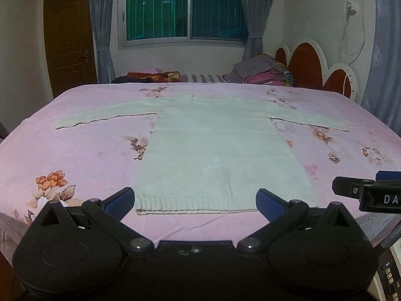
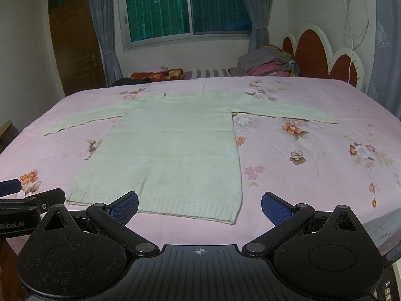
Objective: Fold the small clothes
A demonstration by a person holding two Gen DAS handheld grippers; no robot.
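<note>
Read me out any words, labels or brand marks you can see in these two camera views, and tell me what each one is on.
"DA", cut off by the picture's edge: white letters on the right gripper, seen in the left view.
"Robot.AI", its start cut off: white letters on the left gripper, seen in the right view.
The sweater and bedsheet show no text.

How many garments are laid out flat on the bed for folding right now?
1: a pale knit sweater spread flat mid-bed, sleeves out, hem nearest the open grippers. A pile of clothes sits by the headboard; its count is unclear.
</note>
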